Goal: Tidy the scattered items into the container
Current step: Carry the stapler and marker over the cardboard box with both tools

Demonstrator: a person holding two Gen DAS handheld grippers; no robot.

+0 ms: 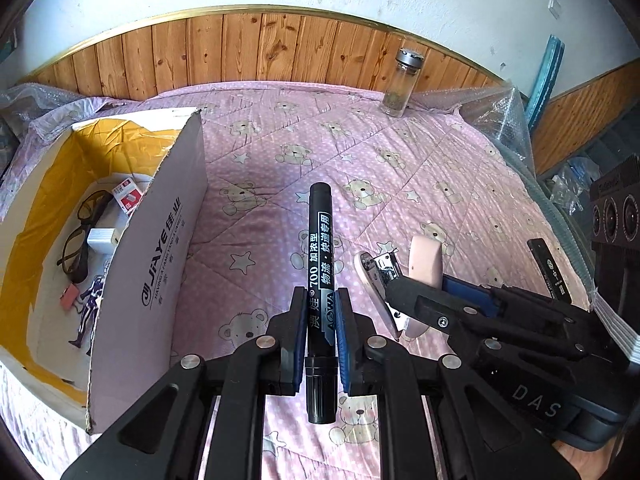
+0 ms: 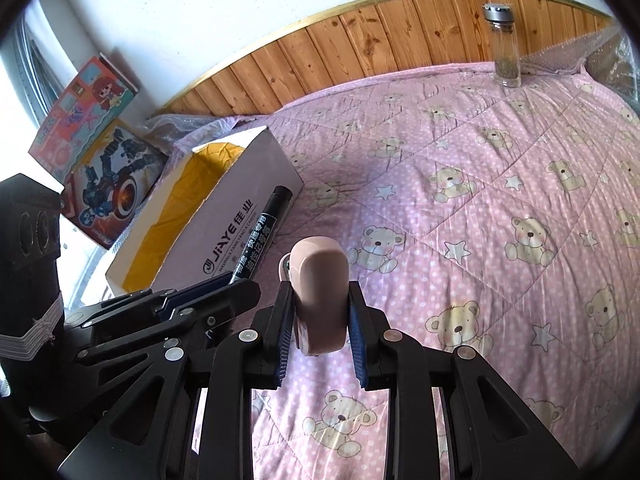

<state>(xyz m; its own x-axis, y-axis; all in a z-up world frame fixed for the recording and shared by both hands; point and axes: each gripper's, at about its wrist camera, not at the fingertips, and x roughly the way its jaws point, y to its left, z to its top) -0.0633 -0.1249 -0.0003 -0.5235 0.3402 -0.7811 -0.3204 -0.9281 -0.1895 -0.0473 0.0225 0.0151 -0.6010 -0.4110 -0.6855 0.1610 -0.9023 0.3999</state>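
Above the pink bear-print bed, the left tongs clamp a black marker upright beside the cardboard box. Just to their right, the right tongs grip a pink stapler; glasses already lie inside the box

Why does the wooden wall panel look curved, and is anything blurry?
Fisheye lenses bend it: the wood panelling arches in both wrist views. Left wrist view: the marker's print stays sharp. Right wrist view: the pink stapler looks soft up close, with window glare at far left.
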